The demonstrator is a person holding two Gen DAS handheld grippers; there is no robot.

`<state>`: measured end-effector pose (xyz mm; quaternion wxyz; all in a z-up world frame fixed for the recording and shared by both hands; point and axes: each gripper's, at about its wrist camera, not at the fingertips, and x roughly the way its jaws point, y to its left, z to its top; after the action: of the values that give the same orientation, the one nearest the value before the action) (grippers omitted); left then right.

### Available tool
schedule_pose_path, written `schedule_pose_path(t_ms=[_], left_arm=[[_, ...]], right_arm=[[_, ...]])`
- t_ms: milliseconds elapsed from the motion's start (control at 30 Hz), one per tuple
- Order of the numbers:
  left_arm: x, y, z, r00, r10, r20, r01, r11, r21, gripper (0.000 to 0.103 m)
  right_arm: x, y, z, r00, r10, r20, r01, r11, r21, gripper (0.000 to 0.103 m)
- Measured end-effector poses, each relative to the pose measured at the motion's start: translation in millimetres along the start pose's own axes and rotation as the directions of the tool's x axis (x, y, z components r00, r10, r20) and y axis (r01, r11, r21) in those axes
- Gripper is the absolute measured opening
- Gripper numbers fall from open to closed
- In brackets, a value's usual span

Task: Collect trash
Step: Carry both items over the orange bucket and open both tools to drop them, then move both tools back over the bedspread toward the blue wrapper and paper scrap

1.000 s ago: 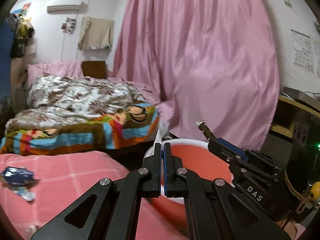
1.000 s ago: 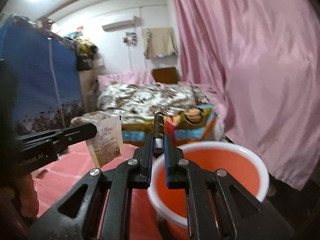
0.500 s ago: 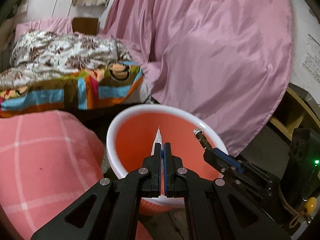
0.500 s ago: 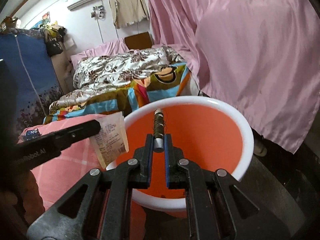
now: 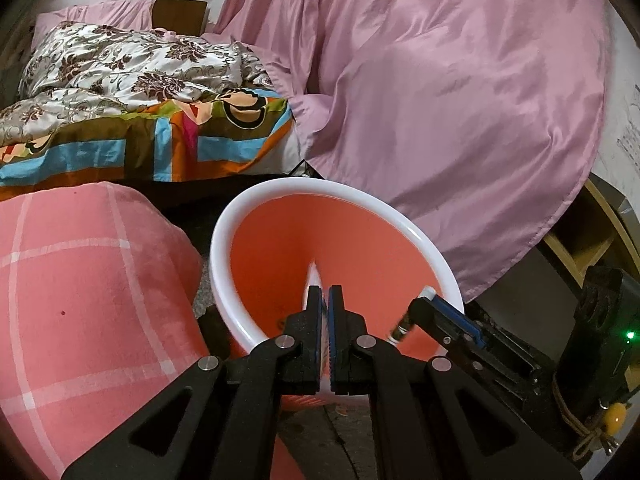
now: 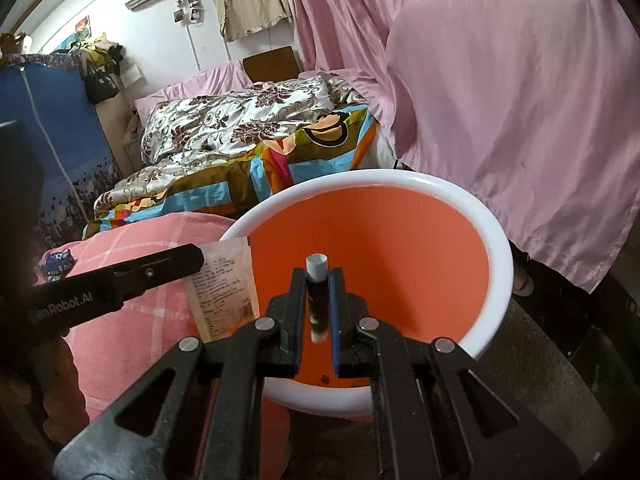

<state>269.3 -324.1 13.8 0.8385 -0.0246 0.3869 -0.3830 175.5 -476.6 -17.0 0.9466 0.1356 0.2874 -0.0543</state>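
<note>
An orange bin with a white rim point(image 5: 224, 248) point(image 6: 500, 264) stands on the floor below both grippers. My left gripper point(image 5: 325, 292) point(image 6: 196, 258) hangs over the bin's left rim, shut on a flat printed paper packet point(image 6: 224, 284), seen edge-on as a thin white sliver point(image 5: 314, 276). My right gripper point(image 6: 318, 276) point(image 5: 420, 304) is over the bin's mouth with its jaws slightly parted. A small dark tube with a white end point(image 6: 316, 300) point(image 5: 404, 322) sits loose between them, tipped downward and blurred.
A pink checked blanket point(image 5: 80, 300) lies left of the bin, with a blue wrapper point(image 6: 56, 266) on it. A bed with a floral quilt point(image 5: 120, 52) is behind, and a pink curtain point(image 5: 440, 100) hangs at the right. A wooden shelf point(image 5: 580, 240) stands far right.
Both grippers came down and forward over the bin's mouth. The right jaws have widened a little and the dark tube has tipped from pointing forward to pointing down.
</note>
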Motion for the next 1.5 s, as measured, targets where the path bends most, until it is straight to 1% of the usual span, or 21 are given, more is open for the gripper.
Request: schedule_pose_path(t_ms=[200, 300, 367, 433, 500, 667, 733, 833, 867, 900, 967, 1033, 1067, 1100, 1167, 1200, 1233, 1267, 1300, 1333, 1500], left_arm=[[-3, 3, 0, 1.000, 0.007, -0.003, -0.007, 1.000, -0.012, 0.003], [-9, 5, 0, 1.000, 0.007, 0.014, -0.006, 1.000, -0.022, 0.004], [-17, 7, 1, 0.999, 0.013, 0.039, -0.012, 1.000, -0.025, 0.006], [-27, 9, 2, 0.997, 0.029, 0.072, -0.027, 0.999, -0.023, 0.013], [-42, 12, 2, 0.992, 0.050, 0.119, -0.047, 0.999, -0.025, 0.024], [-84, 24, 2, 0.967, 0.125, 0.222, -0.121, 0.992, -0.032, 0.025], [-105, 31, 0, 0.950, 0.163, 0.265, -0.158, 0.987, -0.037, 0.027], [-137, 41, -4, 0.917, 0.220, 0.332, -0.215, 0.975, -0.051, 0.044], [-148, 45, -6, 0.904, 0.236, 0.356, -0.230, 0.971, -0.058, 0.047], [-160, 50, -9, 0.890, 0.255, 0.377, -0.250, 0.966, -0.063, 0.049], [-178, 57, -13, 0.871, 0.284, 0.402, -0.279, 0.957, -0.072, 0.054], [-197, 66, -22, 0.845, 0.318, 0.429, -0.310, 0.946, -0.090, 0.066], [-208, 71, -26, 0.826, 0.342, 0.447, -0.330, 0.938, -0.107, 0.078], [-217, 76, -31, 0.809, 0.360, 0.465, -0.345, 0.931, -0.121, 0.087], [-236, 84, -40, 0.767, 0.395, 0.505, -0.372, 0.916, -0.151, 0.089], [-245, 91, -45, 0.753, 0.406, 0.517, -0.381, 0.911, -0.160, 0.090], [-252, 95, -49, 0.742, 0.419, 0.524, -0.391, 0.905, -0.169, 0.093], [-259, 100, -54, 0.729, 0.436, 0.528, -0.406, 0.896, -0.180, 0.101], [-270, 106, -59, 0.701, 0.465, 0.540, -0.428, 0.881, -0.202, 0.101], [-277, 110, -65, 0.685, 0.478, 0.550, -0.437, 0.873, -0.215, 0.101], [-309, 135, -86, 0.631, 0.540, 0.557, -0.483, 0.835, -0.263, 0.101]], right_arm=[[-2, 3, 2, 1.000, -0.002, 0.015, 0.002, 1.000, 0.005, 0.020], [-6, 5, 3, 0.999, -0.002, 0.035, 0.002, 1.000, 0.001, 0.024], [-11, 10, 5, 0.998, -0.001, 0.065, 0.001, 1.000, -0.006, 0.030], [-17, 13, 7, 0.995, 0.005, 0.101, -0.004, 1.000, -0.013, 0.035], [-26, 21, 10, 0.988, 0.015, 0.152, -0.011, 1.000, -0.023, 0.042], [-42, 44, 18, 0.965, 0.052, 0.258, -0.041, 0.998, -0.050, 0.057], [-49, 55, 20, 0.953, 0.070, 0.295, -0.054, 0.997, -0.064, 0.063], [-58, 76, 22, 0.927, 0.108, 0.358, -0.079, 0.992, -0.095, 0.076], [-59, 81, 22, 0.921, 0.118, 0.370, -0.086, 0.991, -0.101, 0.082], [-61, 87, 21, 0.913, 0.131, 0.387, -0.096, 0.989, -0.108, 0.084], [-67, 102, 20, 0.893, 0.165, 0.420, -0.121, 0.984, -0.128, 0.092], [-70, 114, 20, 0.878, 0.190, 0.440, -0.139, 0.979, -0.146, 0.098], [-71, 122, 19, 0.868, 0.209, 0.451, -0.152, 0.976, -0.159, 0.102], [-73, 128, 18, 0.861, 0.221, 0.458, -0.160, 0.973, -0.168, 0.103], [-76, 141, 16, 0.845, 0.244, 0.476, -0.175, 0.967, -0.184, 0.103], [-77, 148, 15, 0.836, 0.260, 0.484, -0.186, 0.963, -0.195, 0.103], [-78, 154, 14, 0.829, 0.270, 0.489, -0.193, 0.960, -0.202, 0.103], [-79, 162, 12, 0.819, 0.284, 0.498, -0.202, 0.956, -0.212, 0.103], [-79, 168, 11, 0.812, 0.296, 0.503, -0.211, 0.952, -0.220, 0.103], [-79, 173, 11, 0.806, 0.308, 0.505, -0.220, 0.949, -0.227, 0.103], [-80, 208, 6, 0.776, 0.372, 0.510, -0.263, 0.925, -0.274, 0.103]])
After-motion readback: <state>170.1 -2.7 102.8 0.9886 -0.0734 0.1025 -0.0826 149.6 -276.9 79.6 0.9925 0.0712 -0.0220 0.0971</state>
